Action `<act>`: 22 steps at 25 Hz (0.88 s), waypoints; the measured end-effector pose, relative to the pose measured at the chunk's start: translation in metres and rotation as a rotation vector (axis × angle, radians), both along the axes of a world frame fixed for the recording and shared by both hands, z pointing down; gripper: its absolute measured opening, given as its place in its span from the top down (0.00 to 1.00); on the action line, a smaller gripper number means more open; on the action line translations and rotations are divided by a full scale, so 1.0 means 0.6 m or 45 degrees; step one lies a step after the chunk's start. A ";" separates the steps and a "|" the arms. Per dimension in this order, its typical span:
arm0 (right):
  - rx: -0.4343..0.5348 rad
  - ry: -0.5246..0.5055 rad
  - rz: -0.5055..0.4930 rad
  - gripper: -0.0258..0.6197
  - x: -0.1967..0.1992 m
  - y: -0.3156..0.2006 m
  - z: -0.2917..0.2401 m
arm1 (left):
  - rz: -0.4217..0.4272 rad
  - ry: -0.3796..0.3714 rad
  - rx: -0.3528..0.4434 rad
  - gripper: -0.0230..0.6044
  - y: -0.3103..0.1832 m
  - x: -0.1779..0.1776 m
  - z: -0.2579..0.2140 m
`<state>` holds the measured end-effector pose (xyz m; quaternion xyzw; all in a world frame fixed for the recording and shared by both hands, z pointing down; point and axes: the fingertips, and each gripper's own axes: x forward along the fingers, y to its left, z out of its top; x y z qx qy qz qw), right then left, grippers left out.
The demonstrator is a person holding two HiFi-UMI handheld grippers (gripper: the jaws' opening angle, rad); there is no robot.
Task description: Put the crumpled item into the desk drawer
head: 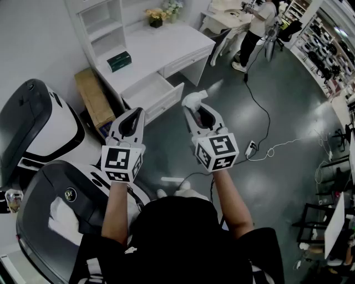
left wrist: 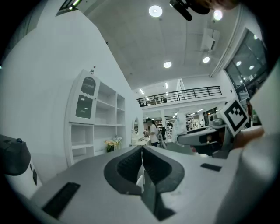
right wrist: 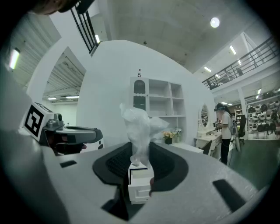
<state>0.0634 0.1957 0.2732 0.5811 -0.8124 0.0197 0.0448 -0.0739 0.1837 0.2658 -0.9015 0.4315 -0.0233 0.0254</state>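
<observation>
The crumpled item (right wrist: 139, 127) — a wad of thin white plastic — is pinched between the jaws of my right gripper (head: 198, 115), with most of it sticking out past the tips. I hold it level in the air, short of the white table (head: 166, 44), whose drawer (head: 145, 90) stands pulled open towards me. My left gripper (head: 135, 115) hangs beside the right — jaws pressed together on nothing. On the table sit a dark green box (head: 119, 60) and a bunch of flowers (head: 157, 16).
</observation>
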 end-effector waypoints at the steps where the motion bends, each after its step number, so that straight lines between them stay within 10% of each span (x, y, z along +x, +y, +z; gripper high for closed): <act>1: 0.000 -0.001 0.002 0.78 -0.001 0.002 0.001 | 0.002 0.000 0.000 0.95 0.002 0.001 0.001; 22: -0.004 0.003 -0.044 0.78 -0.043 0.022 0.009 | 0.000 -0.003 -0.022 0.95 0.028 -0.012 0.013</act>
